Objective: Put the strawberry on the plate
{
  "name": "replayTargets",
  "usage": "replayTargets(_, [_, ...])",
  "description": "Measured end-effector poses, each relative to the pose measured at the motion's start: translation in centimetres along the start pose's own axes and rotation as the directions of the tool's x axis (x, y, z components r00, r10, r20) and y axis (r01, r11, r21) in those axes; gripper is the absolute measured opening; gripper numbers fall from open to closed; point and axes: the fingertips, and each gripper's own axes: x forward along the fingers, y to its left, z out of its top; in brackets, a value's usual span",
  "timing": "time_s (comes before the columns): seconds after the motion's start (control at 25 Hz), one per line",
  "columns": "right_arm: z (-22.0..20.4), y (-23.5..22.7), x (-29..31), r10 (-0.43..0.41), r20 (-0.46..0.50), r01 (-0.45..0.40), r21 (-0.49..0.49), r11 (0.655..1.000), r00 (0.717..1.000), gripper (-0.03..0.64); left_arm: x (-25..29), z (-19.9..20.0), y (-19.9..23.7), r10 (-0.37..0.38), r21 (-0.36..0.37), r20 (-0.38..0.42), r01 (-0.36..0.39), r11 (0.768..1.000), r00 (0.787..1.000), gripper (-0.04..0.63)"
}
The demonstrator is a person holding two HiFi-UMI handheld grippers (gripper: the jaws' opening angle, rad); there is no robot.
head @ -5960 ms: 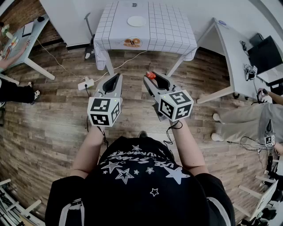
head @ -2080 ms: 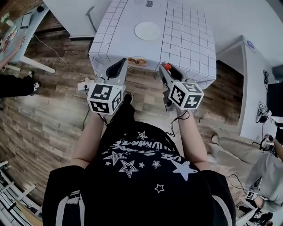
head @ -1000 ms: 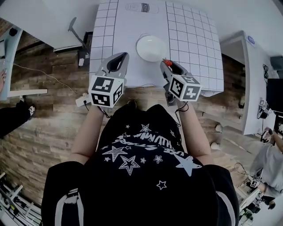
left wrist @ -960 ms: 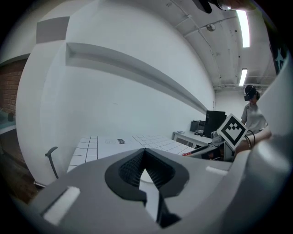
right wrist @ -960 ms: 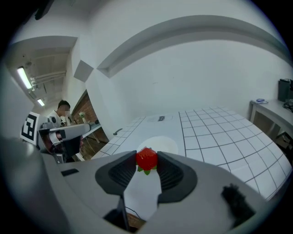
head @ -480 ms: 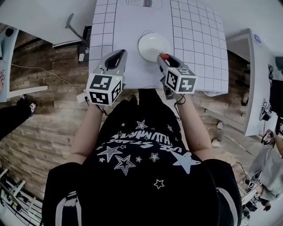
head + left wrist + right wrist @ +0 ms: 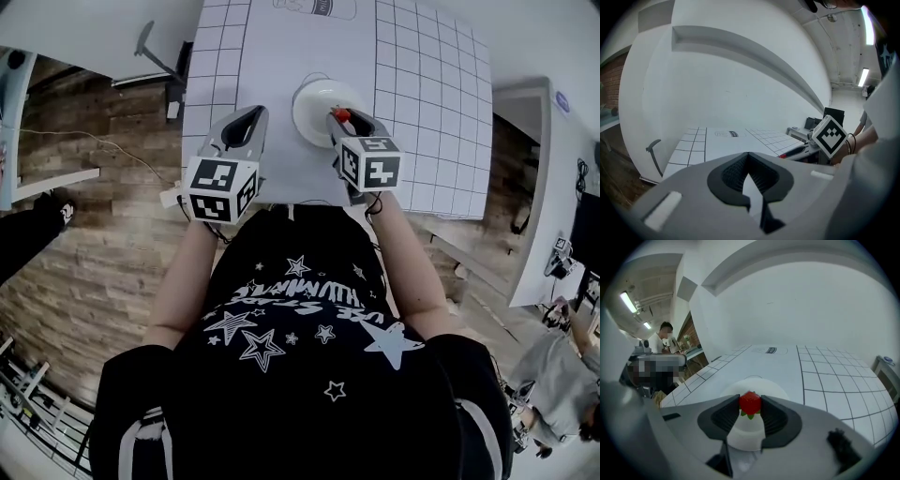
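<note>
A small red strawberry (image 7: 750, 403) with green leaves is pinched between the tips of my right gripper (image 7: 750, 405). In the head view that strawberry (image 7: 342, 114) shows red at the right gripper's (image 7: 340, 116) tip, over the near right rim of the white plate (image 7: 319, 98). The plate (image 7: 740, 437) lies on the gridded white table (image 7: 422, 112), straight under the strawberry in the right gripper view. My left gripper (image 7: 246, 120) hangs over the table to the left of the plate, its jaws closed together on nothing (image 7: 747, 161).
The white table (image 7: 722, 140) carries a printed label (image 7: 314, 7) at its far edge. Wooden floor (image 7: 84, 234) lies to the left, another white table (image 7: 548, 187) to the right. A person (image 7: 665, 336) stands far left in the right gripper view.
The table and plate have come nearer. My right gripper moved forward with the strawberry from beside the table's near edge to over the plate's rim. The left gripper stayed shut alongside.
</note>
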Motion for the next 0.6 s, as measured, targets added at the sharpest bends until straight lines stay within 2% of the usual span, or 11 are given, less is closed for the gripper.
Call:
replayTargets(0.28, [-0.4, -0.3, 2.2, 0.033, -0.073, -0.038, -0.069, 0.997, 0.997, 0.147, 2.5, -1.0, -0.9, -0.016, 0.033, -0.064, 0.018, 0.999, 0.998, 0.008])
replayTargets(0.6, [-1.5, 0.4, 2.8, 0.054, -0.123, -0.07, -0.13, 0.989, 0.991, 0.147, 3.4, -1.5, -1.3, -0.02, 0.024, -0.081, 0.022, 0.999, 0.997, 0.008])
